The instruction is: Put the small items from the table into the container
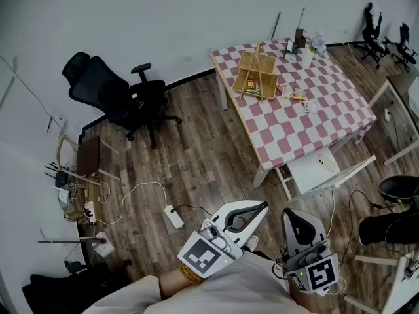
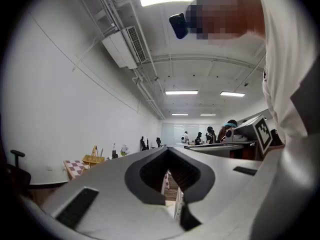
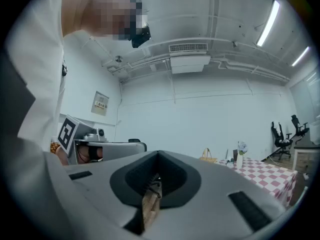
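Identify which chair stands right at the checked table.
The white chair, tucked at the table's near edge; the black office chair stands apart by the wall.

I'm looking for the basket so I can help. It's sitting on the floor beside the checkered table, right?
Not quite. The basket isn't on the floor. It sits on top of the checkered table, near its far end. The head view shows this.

The pink-checked worktop (image 1: 314, 136) carries a wicker basket (image 1: 256, 74), small items (image 1: 296, 97) scattered just beside it, and a white vase (image 1: 306, 56) farther back.
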